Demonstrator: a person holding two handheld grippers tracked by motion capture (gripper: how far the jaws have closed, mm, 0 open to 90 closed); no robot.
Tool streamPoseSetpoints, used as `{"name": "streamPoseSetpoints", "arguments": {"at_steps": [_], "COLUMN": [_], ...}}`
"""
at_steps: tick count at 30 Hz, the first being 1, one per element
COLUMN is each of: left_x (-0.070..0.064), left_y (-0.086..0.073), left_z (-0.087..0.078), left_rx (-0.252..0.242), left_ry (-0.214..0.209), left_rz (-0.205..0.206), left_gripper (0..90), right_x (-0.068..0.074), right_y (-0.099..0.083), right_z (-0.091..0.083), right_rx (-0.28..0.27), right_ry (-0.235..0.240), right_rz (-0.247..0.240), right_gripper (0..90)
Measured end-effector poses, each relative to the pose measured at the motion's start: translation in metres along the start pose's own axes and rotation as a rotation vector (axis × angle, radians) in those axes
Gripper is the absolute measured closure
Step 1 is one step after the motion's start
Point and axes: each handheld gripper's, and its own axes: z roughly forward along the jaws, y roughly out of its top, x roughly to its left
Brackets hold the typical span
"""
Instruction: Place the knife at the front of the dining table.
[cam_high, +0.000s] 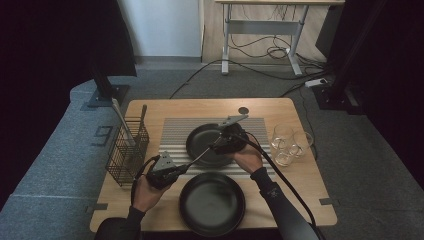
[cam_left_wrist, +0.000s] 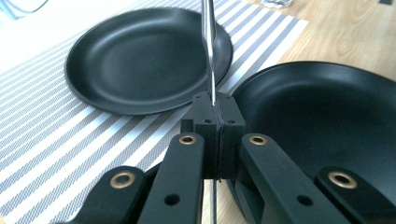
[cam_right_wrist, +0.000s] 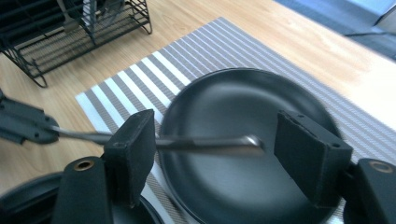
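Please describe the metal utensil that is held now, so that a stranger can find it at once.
On the wooden table, find the striped mat with a black plate. Above that plate, a slim silver utensil sticks out of the left gripper, toward the open right gripper. The other cutlery stands in the wire basket.

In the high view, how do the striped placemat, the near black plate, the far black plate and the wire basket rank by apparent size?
1. Striped placemat
2. Near black plate; it sits closer to the camera, so its lead is unsure
3. Far black plate and wire basket look alike
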Motion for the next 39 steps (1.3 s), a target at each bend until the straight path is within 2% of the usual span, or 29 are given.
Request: {"name": "streamPoseSetpoints", "arguments": {"at_steps": [2,6,14,21,28,36,39], "left_x": [0.003,0.006,0.01,0.013,0.016,0.02,0.022], "left_y": [-0.002,-0.003,-0.005,-0.008,-0.01,-0.012,-0.013], "left_z": [-0.001,-0.002,-0.003,-0.002,-0.001,-0.003,-0.004], "left_rx": [-0.001,-0.001,0.011,0.024,0.033,0.036,0.039], "left_ry": [0.004,0.01,0.024,0.049,0.068,0.09,0.099], "left_rz": [-0.025,-0.04,-0.055,-0.064,-0.085,-0.106,-0.119], "left_gripper": [89.6,89.5,89.5,89.5,89.5,89.5,89.5], "right_x": [-0.002,-0.004,-0.008,-0.014,-0.017,-0.018,-0.021], "right_y": [-0.002,-0.008,-0.024,-0.044,-0.062,-0.084,-0.098], "right_z": [-0.007,-0.014,-0.025,-0.04,-0.049,-0.051,-0.054], "right_rx": [-0.025,-0.039,-0.054,-0.075,-0.092,-0.076,-0.062], "right_ry": [0.008,-0.001,-0.006,-0.005,-0.034,-0.07,-0.102], "right_rz": [0.004,-0.002,0.001,0.038,0.063,0.075,0.079], "right_gripper": [25.1,20.5,14.1,10.2,8.7,8.6,8.6]}}
